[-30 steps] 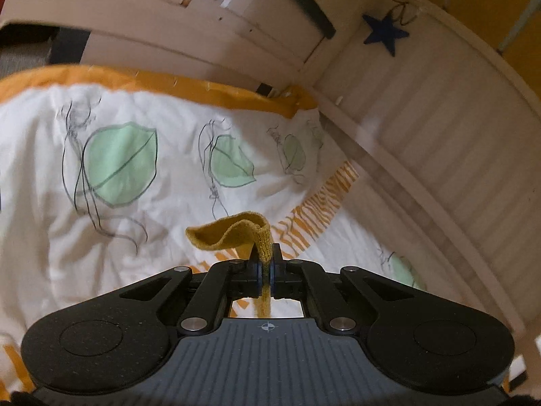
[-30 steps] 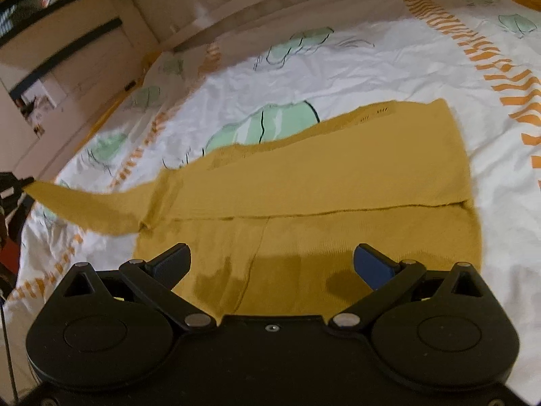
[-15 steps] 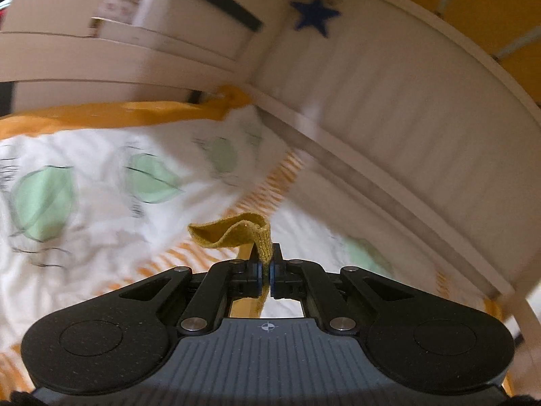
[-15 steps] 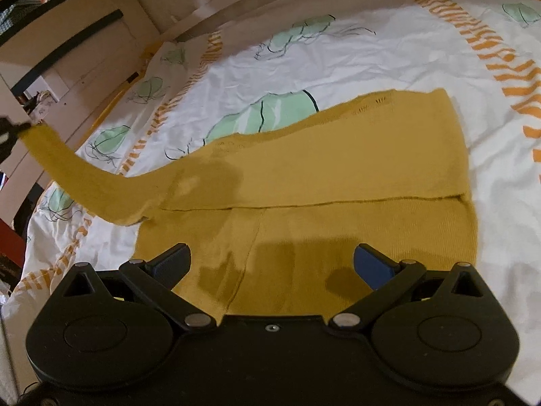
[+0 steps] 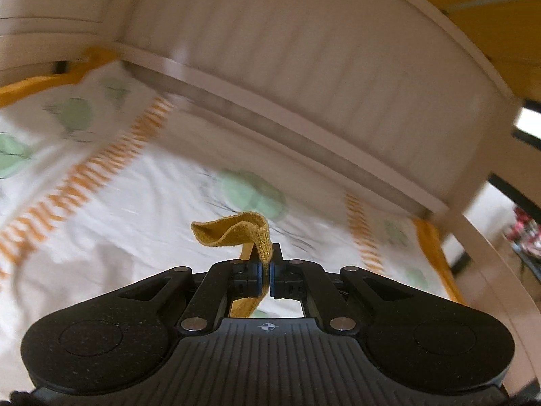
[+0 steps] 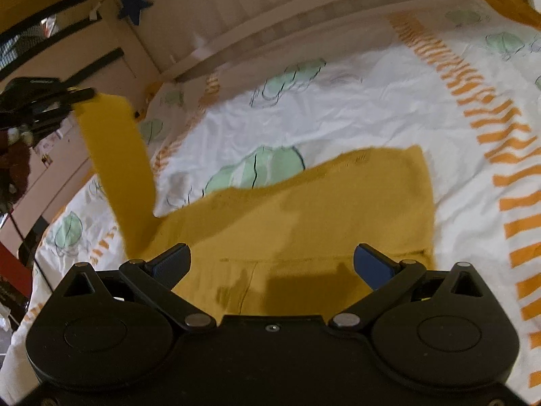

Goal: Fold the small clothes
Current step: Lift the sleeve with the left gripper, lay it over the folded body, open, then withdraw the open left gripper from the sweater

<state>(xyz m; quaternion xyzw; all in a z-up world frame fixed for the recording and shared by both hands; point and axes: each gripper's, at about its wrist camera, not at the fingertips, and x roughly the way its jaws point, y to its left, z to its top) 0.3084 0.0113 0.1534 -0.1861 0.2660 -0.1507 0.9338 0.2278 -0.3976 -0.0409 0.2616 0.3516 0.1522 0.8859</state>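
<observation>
A mustard yellow knit garment (image 6: pixel 304 216) lies partly folded on the white leaf-print bedsheet (image 6: pixel 355 115). One long sleeve (image 6: pixel 115 169) rises from its left side, pulled taut up to my left gripper (image 6: pixel 72 96), seen at the far left of the right wrist view. In the left wrist view my left gripper (image 5: pixel 266 275) is shut on the sleeve's cuff (image 5: pixel 236 231), which curls over above the pads. My right gripper (image 6: pixel 272 264) hovers open just over the garment's near part, nothing between its fingers.
A white slatted bed rail (image 5: pixel 321 67) curves along the far side of the mattress, with a blue star (image 6: pixel 133 3) hanging on it. Orange striped bands (image 6: pixel 500 135) run across the sheet. Pale drawers (image 6: pixel 67 67) stand beyond the bed's left end.
My left gripper has swung the held sleeve up and to the right, lifting it off the sheet until it stands nearly upright. My right gripper has risen slightly and stays open.
</observation>
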